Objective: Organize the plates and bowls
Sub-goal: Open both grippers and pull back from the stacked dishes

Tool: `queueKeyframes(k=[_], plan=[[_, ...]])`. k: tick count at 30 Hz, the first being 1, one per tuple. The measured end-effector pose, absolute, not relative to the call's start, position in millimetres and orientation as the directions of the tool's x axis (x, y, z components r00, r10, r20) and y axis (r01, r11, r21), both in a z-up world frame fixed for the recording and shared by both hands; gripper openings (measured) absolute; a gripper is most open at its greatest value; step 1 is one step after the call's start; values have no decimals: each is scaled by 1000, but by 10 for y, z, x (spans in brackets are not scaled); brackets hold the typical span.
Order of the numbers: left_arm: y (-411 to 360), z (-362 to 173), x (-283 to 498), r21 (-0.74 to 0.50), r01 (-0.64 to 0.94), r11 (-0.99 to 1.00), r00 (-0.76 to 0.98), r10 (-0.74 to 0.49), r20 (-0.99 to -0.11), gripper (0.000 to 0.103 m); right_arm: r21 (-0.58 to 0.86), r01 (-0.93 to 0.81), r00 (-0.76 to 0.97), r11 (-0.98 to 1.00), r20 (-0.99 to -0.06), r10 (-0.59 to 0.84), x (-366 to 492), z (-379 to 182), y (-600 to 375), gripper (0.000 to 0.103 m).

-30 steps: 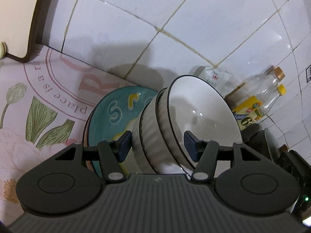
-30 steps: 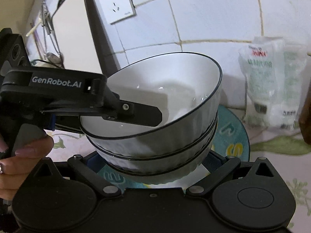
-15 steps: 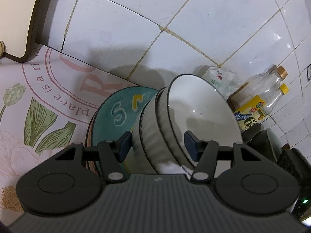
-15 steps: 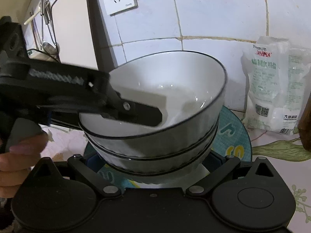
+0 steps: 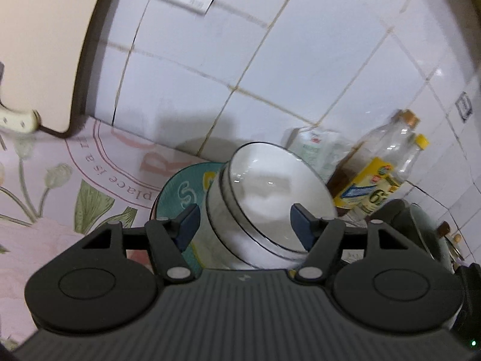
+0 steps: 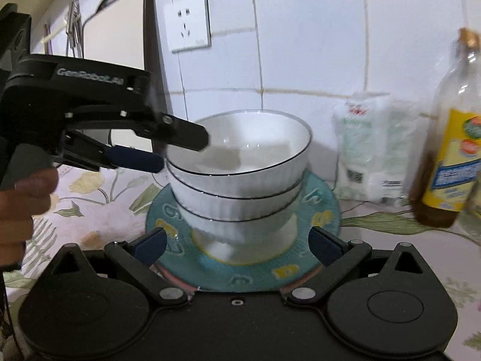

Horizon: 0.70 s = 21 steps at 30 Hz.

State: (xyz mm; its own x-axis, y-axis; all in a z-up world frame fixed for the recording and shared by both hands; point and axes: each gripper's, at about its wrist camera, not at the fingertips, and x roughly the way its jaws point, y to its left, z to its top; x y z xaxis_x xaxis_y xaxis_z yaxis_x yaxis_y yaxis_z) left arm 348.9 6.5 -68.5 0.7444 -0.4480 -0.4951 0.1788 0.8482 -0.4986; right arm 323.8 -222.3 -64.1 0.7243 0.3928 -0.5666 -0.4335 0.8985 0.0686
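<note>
Since a moment ago I have drawn both claws back from the stack of bowls [image 6: 240,180]: my left claw [image 6: 168,147], which then reached over the top bowl's rim, now sits at the left of the stack with its upper finger tip just over the rim and its blue pad outside the wall. Whether either finger touches the bowl I cannot tell, as the picture is smeared there. The bowls were close and large in both views; now they sit farther off, three nested, upright on the teal plate [image 6: 324,210] on the flowered worktop [image 6: 90,210].

In the left wrist view the stack [image 5: 264,207] is partly hidden by the claw's body, and the plate [image 5: 180,189] shows only at its left edge. The plate's near rim is cut off by my right claw [image 6: 237,245].

Both claws stand wide apart and hold nothing: the left claw [image 5: 243,219] spans the stack, and the right claw's pads flank the stack's foot without touching.

To the right, against the tiled wall [image 6: 315,45], stand a white packet [image 6: 372,150] and an oil bottle [image 6: 451,150], both blurred.
</note>
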Motion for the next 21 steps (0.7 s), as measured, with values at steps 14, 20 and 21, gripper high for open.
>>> queueKeyframes(k=[14,20,21], plan=[[208,-265,2275,-421,249,872,782,-438,-444,70,85,-306,777,948,-553,300,2430,-174,-2567,100],[175,-169,1764,-354,305,884,786,-444,-431,74,73,-264,812,962,-522,262,2053,3,-2649,100],[180,-181,1697,-348,312,884,787,-445,-426,76,58,-256,820,965,-516,249,1980,18,-2651,100]])
